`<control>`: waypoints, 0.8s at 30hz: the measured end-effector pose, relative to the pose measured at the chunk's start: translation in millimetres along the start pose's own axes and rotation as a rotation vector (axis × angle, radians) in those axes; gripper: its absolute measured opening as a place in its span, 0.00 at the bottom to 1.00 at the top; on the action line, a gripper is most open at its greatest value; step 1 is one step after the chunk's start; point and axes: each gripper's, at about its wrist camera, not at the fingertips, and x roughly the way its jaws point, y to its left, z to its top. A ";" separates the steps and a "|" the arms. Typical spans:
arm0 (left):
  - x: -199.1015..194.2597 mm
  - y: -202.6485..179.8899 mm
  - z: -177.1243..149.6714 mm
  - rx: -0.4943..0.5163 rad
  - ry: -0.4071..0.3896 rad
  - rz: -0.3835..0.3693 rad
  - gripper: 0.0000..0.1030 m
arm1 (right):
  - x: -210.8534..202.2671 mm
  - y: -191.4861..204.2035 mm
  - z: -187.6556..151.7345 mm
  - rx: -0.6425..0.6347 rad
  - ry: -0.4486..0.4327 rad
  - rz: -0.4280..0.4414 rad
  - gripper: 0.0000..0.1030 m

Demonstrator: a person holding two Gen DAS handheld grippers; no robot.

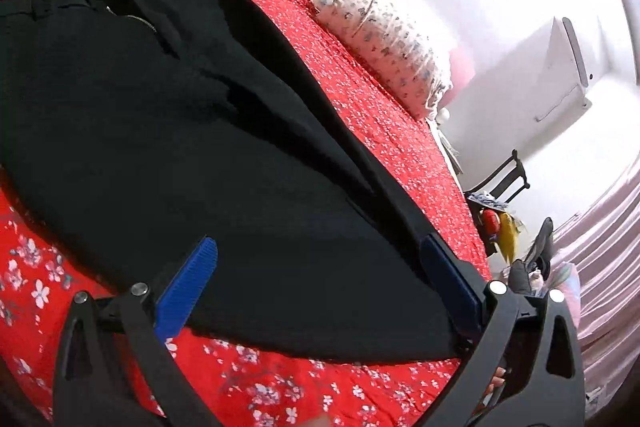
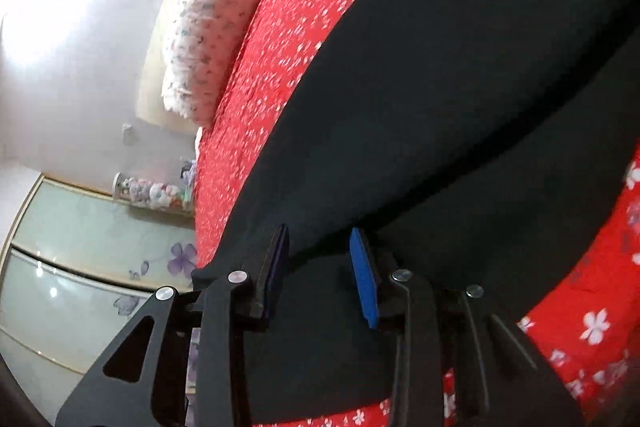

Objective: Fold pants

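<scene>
Black pants (image 1: 180,131) stretch from your wide-open, empty left gripper (image 1: 320,291) toward the waistband at upper left; your right gripper (image 2: 320,267), partly open, straddles cloth, grip unclear

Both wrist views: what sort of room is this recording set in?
Most likely a home bedroom. The black pants lie on a bed with a red floral bedspread, a patterned pillow at one end, and a sliding wardrobe door with flower decals stands beside it.
</scene>
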 end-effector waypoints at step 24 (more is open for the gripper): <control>45.1 -10.4 149.1 0.056 -0.005 0.222 0.98 | -15.7 -18.6 -11.2 0.148 -0.104 0.033 0.04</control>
